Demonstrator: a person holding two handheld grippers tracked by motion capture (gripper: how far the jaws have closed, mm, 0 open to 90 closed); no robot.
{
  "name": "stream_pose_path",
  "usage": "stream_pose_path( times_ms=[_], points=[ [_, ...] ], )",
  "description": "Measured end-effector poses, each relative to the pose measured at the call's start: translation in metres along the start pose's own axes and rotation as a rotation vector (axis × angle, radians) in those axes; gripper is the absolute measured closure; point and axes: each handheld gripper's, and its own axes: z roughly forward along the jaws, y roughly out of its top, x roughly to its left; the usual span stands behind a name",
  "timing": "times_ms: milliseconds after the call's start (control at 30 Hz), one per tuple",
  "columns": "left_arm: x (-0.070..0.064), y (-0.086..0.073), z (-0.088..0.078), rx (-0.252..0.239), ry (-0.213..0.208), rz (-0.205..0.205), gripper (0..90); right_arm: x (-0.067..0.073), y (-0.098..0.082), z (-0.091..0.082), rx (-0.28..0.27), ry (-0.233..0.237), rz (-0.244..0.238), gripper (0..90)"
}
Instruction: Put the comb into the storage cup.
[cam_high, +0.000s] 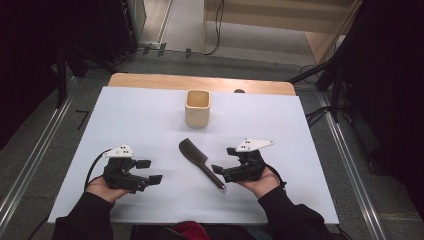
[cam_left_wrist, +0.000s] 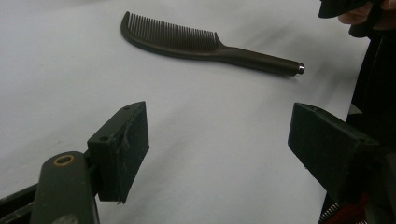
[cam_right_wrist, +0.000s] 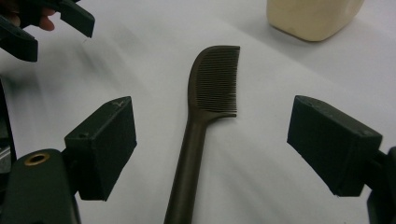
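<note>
A dark comb (cam_high: 200, 161) lies flat on the white table (cam_high: 150, 125), teeth end toward the far side, handle toward the near right. A cream square cup (cam_high: 197, 107) stands upright behind it. My left gripper (cam_high: 149, 171) rests open at the near left, some way left of the comb (cam_left_wrist: 205, 44), with nothing between its jaws. My right gripper (cam_high: 224, 161) is open just right of the comb's handle. Along its jaws the comb (cam_right_wrist: 201, 121) runs between them on the table, with the cup (cam_right_wrist: 313, 16) beyond.
The white sheet covers a wooden table top (cam_high: 200, 82) whose far edge shows. Black stands and cables (cam_high: 320, 112) line both sides on the grey floor. Wide bare sheet lies left of the cup and around both hands.
</note>
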Motion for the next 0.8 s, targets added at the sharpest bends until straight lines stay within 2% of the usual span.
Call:
stream_pose_path(
  times_ms=[800],
  points=[
    [0.0,0.0,0.0,0.001,0.0,0.0,21.3,0.003,-0.017,0.014,0.032,-0.012,0.007,14.1]
  ],
)
